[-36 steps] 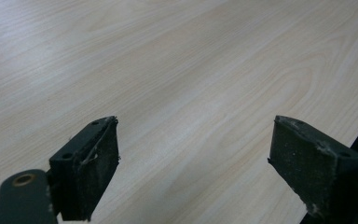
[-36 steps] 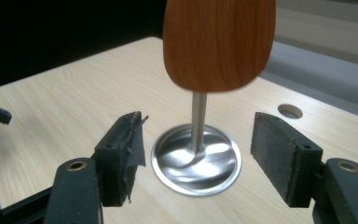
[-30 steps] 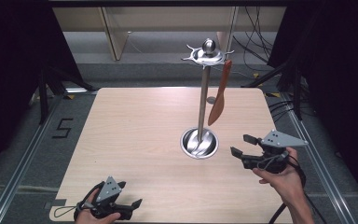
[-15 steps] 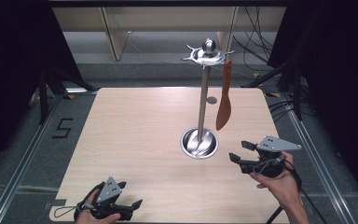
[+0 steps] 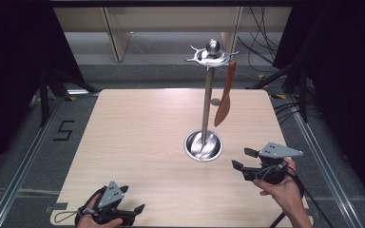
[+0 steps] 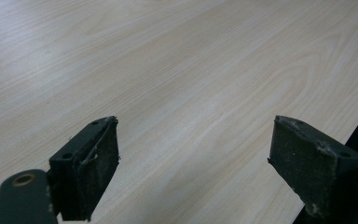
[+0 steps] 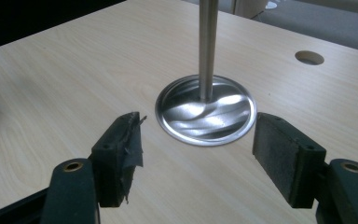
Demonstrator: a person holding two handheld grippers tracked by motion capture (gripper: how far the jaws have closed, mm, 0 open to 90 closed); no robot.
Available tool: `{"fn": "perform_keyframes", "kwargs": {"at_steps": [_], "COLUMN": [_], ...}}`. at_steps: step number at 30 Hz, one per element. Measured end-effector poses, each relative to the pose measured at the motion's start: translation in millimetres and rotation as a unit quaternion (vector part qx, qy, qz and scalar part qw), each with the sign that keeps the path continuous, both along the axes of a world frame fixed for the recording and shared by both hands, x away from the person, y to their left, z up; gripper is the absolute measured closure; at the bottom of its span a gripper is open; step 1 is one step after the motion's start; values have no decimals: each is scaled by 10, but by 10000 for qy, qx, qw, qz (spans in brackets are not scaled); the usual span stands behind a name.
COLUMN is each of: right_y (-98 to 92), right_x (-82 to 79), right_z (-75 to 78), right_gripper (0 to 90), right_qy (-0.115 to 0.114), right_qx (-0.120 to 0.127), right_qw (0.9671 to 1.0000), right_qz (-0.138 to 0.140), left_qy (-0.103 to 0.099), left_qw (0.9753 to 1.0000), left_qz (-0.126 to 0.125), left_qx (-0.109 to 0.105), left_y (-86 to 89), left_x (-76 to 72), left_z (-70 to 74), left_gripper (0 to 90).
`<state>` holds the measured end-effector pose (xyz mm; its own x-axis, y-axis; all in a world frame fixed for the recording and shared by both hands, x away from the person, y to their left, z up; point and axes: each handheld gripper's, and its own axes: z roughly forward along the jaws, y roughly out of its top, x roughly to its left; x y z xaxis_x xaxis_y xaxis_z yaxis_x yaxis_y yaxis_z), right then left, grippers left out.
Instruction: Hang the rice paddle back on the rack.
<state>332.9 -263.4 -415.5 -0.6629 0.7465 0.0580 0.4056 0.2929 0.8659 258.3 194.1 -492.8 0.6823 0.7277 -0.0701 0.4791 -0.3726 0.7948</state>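
A steel utensil stand (image 5: 207, 95) rises from a round dished base (image 5: 203, 145) near the table's middle right. A brown wooden spatula (image 5: 225, 96) hangs from its top ring (image 5: 211, 54), blade down, clear of the table. My right gripper (image 5: 240, 159) is open, low over the table just right of the base, pointing at it; its view has the base (image 7: 205, 110) and pole (image 7: 207, 44) between the pads (image 7: 121, 149). My left gripper (image 5: 132, 204) is open at the front left edge, nothing between its pads (image 6: 91, 168).
The light wooden table (image 5: 138, 128) has a small round hole (image 5: 216, 101) behind the stand. Dark curtains stand at both sides, cables run along the floor at the right, and a shelf unit stands beyond the far edge.
My right gripper has drawn back toward the front right, away from the spatula. The spatula, tilted a second ago, has swung and now hangs nearly straight. The left gripper has stayed put.
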Motion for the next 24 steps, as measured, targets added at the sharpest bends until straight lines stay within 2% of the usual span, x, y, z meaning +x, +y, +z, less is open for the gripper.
{"fn": "perform_keyframes", "kwargs": {"at_steps": [1, 3, 4, 5, 7, 9, 10, 11, 14, 15, 17, 18, 19, 20, 21, 22, 23, 24], "right_y": [-14, 0, 0, 7, 4, -5, 3, -17, -18, -25, -18, -26, -20, -16, -13, -19, -2, -4], "right_x": [12, -9, -6, -8, -17, -17, -26, -16, -35, -26, -49, -44, -45, -51, -43, -29, -48, -52], "right_z": [-6, -21, -33, -45, -53, -60, -70, -74, -86, -96, -105, -115, -135, -144, -161, -173, -186, -190], "right_gripper": [334, 330, 327, 327, 325, 325, 325, 325, 324, 324, 323, 322, 322, 322, 320, 316, 313, 313], "right_qy": [-4, 119, 91, 71, 142, 117, 120, 104, 170, 80, 176, 149, 144, 212, 165, 94, 199, 196], "right_qx": [-90, -48, -82, -45, -39, -67, -2, -89, -62, -92, -26, -104, -73, -75, -47, -131, -20, -54], "right_qw": [9999, 9999, 9999, 10000, 9999, 9999, 9999, 9999, 9998, 9999, 9998, 9998, 9999, 9997, 9998, 9998, 9998, 9998], "right_qz": [84, 30, 30, 0, 14, 65, 18, 88, 69, 86, 12, 44, 49, 51, 83, 119, 71, 43], "left_qy": [18, 22, 17, -18, -8, -29, -25, -31, -20, -20, -24, -27, -22, -23, 2, 24, 29, 11], "left_qw": [10000, 10000, 10000, 10000, 10000, 9998, 9998, 9998, 9998, 9999, 9999, 10000, 10000, 9999, 9999, 9999, 10000, 10000], "left_qz": [7, 35, 36, -37, -26, -109, -106, -105, -101, -98, -97, -50, -47, -78, -62, -50, -45, -20], "left_qx": [18, -12, -36, 65, 54, 161, 155, 147, 145, 141, 138, 46, 46, 141, 106, 86, 79, 29], "left_y": [1, -5, -9, 5, 3, 17, 15, 14, 13, 13, 14, 2, 1, 12, 8, 6, 6, -1], "left_x": [-2, -5, -6, 1, 1, 9, 8, 10, 9, 10, 10, 8, 8, 12, 7, 4, 2, 2], "left_z": [3, 0, 0, 7, 4, 11, 9, 7, 5, 5, 4, -4, -4, 1, 1, 0, 0, -4], "left_gripper": [151, 151, 151, 151, 151, 151, 151, 151, 151, 151, 151, 151, 151, 151, 151, 151, 151, 151]}}
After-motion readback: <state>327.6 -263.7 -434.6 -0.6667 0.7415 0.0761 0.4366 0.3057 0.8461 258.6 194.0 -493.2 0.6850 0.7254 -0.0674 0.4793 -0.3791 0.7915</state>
